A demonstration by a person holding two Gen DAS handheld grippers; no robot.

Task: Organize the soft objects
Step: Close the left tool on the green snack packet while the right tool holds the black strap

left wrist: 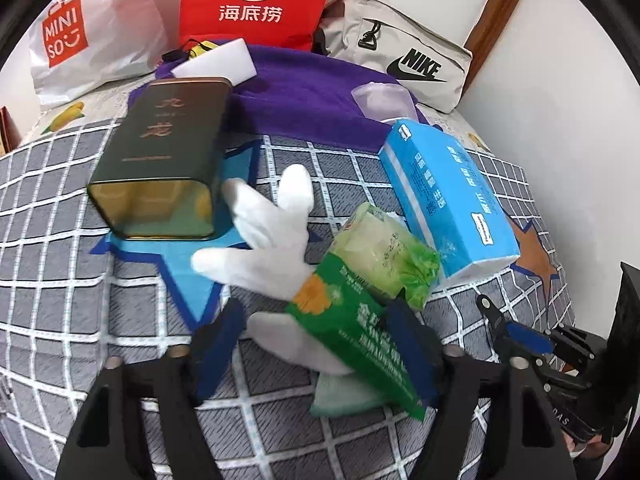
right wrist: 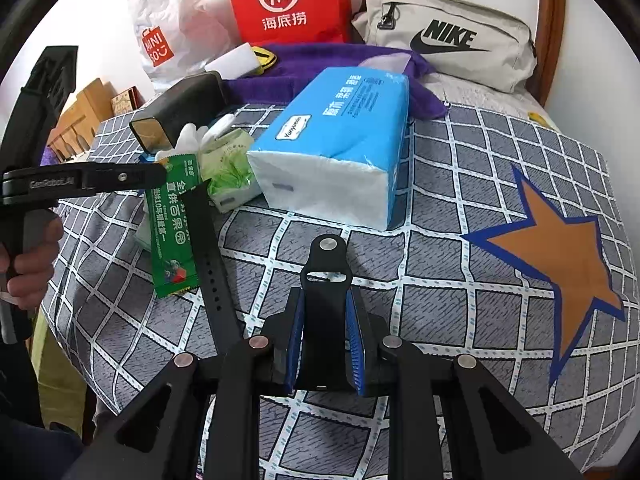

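Observation:
A white glove (left wrist: 272, 248) lies on the checked bedcover (left wrist: 60, 280), and a flat green packet (left wrist: 360, 320) lies across its cuff. My left gripper (left wrist: 314, 336) is open around both; its left pad is apart from the glove and its right pad is at the packet's edge. Beside them lie a small green tissue pack (left wrist: 384, 256) and a big blue tissue pack (left wrist: 444, 200). My right gripper (right wrist: 326, 336) is shut on a short black strap (right wrist: 324, 276) with a metal stud, held low over the cover. The left gripper (right wrist: 120, 178) hangs over the green packet (right wrist: 170, 232).
A dark tin (left wrist: 160, 152) lies behind the glove on its side. A purple towel (left wrist: 304, 92), a white sponge (left wrist: 216, 64), a Miniso bag (left wrist: 80, 40), a red paper bag (left wrist: 256, 0) and a Nike bag (left wrist: 400, 48) line the wall. A long black strap with holes (right wrist: 212, 272) lies by the packet.

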